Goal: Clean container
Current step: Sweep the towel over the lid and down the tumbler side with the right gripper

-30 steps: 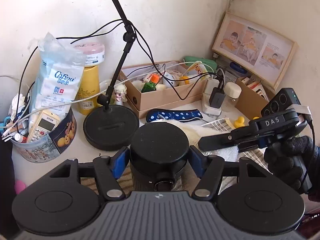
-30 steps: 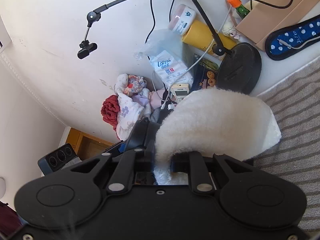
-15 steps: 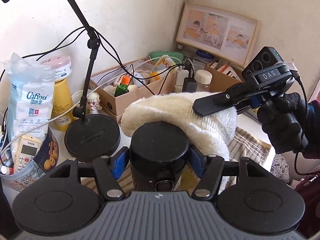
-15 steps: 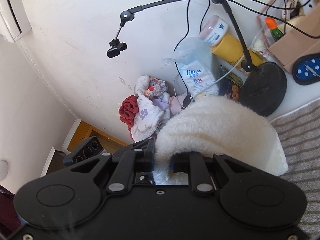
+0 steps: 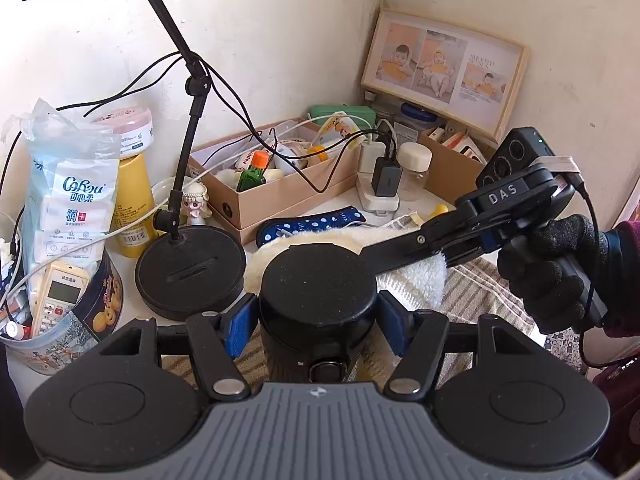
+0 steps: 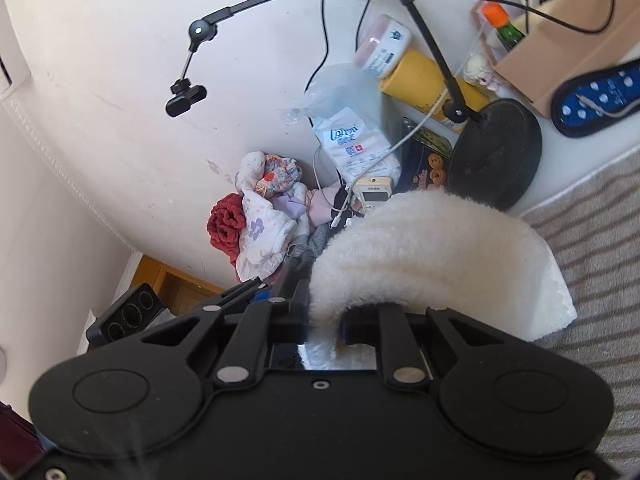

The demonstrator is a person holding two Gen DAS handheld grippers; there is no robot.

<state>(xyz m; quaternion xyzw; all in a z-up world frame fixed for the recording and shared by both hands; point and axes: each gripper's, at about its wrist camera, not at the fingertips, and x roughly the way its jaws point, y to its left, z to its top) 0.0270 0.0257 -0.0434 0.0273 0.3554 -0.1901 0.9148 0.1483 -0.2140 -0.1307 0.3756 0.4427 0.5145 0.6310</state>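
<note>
Cookie tin [image 5: 80, 316] and lamp base [image 5: 191, 266] sit left on the worktop [image 5: 344, 204]. Centre: left tool [image 5: 318, 316] clamped on the black container [image 5: 318, 280], blue pads against its sides just under the lid, upright over a striped mat [image 5: 480, 292]. Looks rigid, smooth, possibly slippery; side grip below the lid seems right. Right: right tool [image 6: 324, 322] pinched shut on soft, limp white cloth [image 6: 432, 248], just behind the lid.
</note>
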